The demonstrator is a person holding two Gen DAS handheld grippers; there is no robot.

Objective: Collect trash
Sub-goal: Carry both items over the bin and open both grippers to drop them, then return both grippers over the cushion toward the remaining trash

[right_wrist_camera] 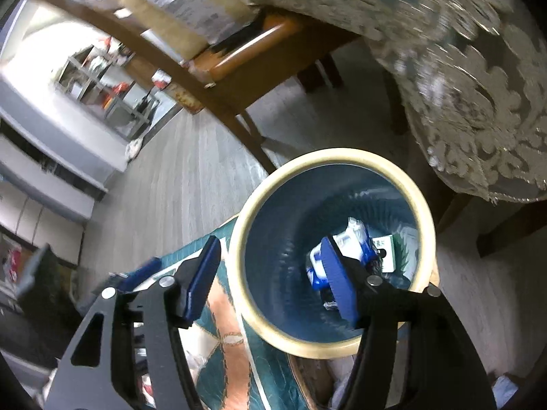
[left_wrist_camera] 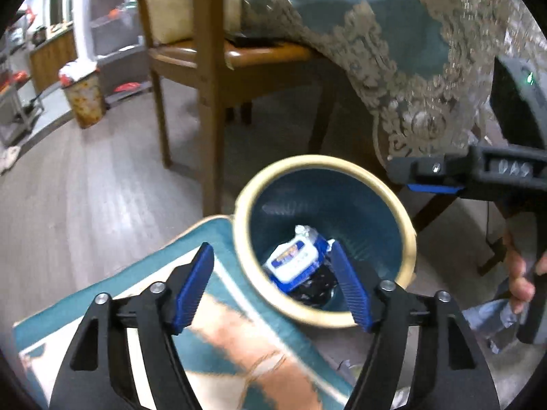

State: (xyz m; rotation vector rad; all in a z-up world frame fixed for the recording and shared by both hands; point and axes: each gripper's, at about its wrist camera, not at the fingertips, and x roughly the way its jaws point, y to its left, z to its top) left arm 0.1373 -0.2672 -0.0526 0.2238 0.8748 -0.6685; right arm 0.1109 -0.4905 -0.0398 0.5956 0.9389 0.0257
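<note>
A round bin (left_wrist_camera: pixel 239 205) with a cream rim and a teal inside stands on the floor below me. At its bottom lies a white and blue packet (left_wrist_camera: pixel 292 263) on dark crumpled wrappers. My left gripper (left_wrist_camera: pixel 273 287) hangs above the bin's near rim, open, with nothing between its blue pads. In the right wrist view the same bin (right_wrist_camera: pixel 239 239) holds the white and blue packet (right_wrist_camera: pixel 357 237) and a white and green carton (right_wrist_camera: pixel 386 251). My right gripper (right_wrist_camera: pixel 270 282) is also open and empty over the near rim. A hand (left_wrist_camera: pixel 519 273) holds it at the right.
A wooden chair (left_wrist_camera: pixel 208 78) stands just behind the bin. A teal lace-edged tablecloth (left_wrist_camera: pixel 410 54) hangs down at the upper right. A teal and peach patterned rug (left_wrist_camera: pixel 239 348) lies under my grippers. A second, rust-coloured bin (left_wrist_camera: pixel 83 99) stands far off at the left.
</note>
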